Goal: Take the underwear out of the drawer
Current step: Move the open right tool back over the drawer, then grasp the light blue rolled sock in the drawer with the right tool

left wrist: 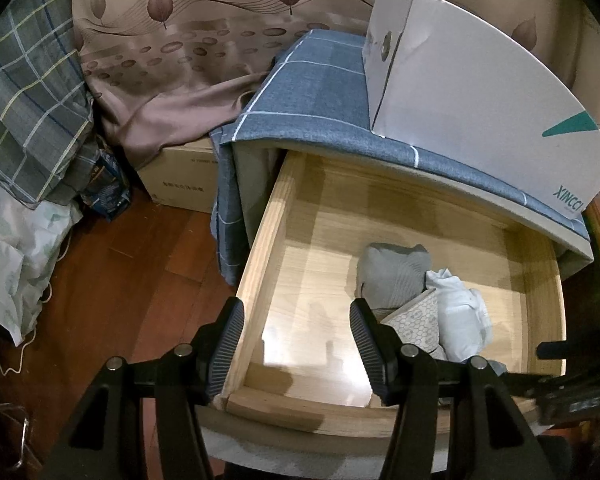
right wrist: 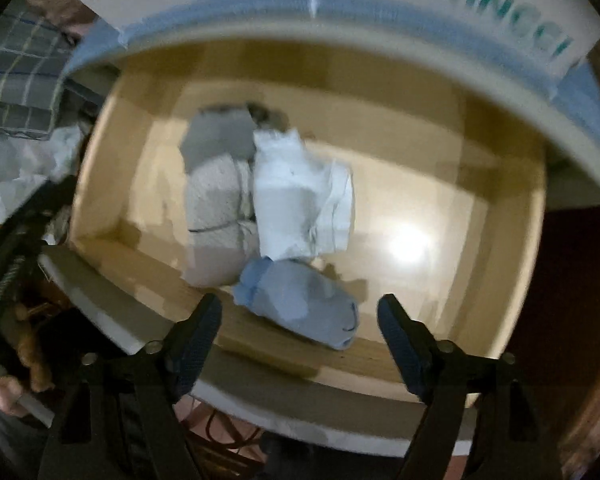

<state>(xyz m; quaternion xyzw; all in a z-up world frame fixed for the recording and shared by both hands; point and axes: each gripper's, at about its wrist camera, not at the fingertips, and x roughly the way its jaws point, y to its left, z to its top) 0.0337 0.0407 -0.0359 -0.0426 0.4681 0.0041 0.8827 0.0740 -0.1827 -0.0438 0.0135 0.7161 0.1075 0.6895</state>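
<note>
Pale wood lines the open pull-out drawer [left wrist: 268, 240], and four folded bundles of underwear lie huddled together on its floor, each touching its neighbour. At the back sits a plain grey folded bundle [right wrist: 216, 138]; just in front of it lies a cream, faintly patterned roll [right wrist: 216, 220] crossed by a thin dark line, which the left wrist view shows printed with small hexagons. Beside these rests a crumpled white cotton bundle [right wrist: 300, 196], its loose edges creased and uneven. Nearest the drawer's front wall is a light blue rolled bundle [right wrist: 300, 304], lying at an angle, one end bunched. The right wrist view is motion-blurred, so finer fabric detail cannot be made out. The right gripper [right wrist: 300, 332] hangs over the front edge with its jaws spread wide and nothing between them, the blue roll just beyond its tips. The left gripper [left wrist: 296, 340] is likewise spread wide and holds nothing, poised over the drawer's left front corner. Above, a blue checked cloth [left wrist: 320, 92] covers the cabinet top, and a white cardboard box with green lettering [left wrist: 480, 100] stands on it.
</note>
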